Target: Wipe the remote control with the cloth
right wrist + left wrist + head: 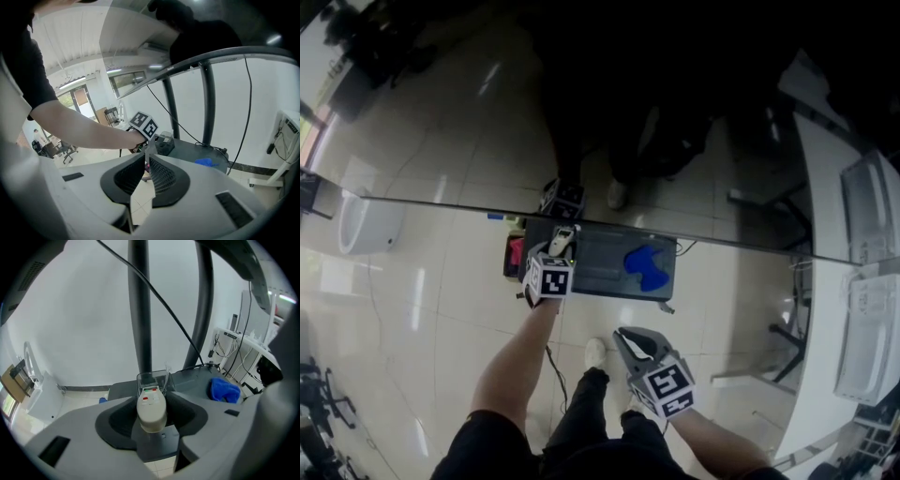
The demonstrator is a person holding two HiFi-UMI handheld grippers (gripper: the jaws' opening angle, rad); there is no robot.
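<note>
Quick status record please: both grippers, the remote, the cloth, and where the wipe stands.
left gripper: closed on the remote control, holding it by its sides
right gripper: shut, empty, held back from the table
cloth: blue, bunched, lying on the table to the right of the remote control, touching neither gripper
wipe: not begun; cloth not yet picked up

Blue cloth, white remote, grey table
</note>
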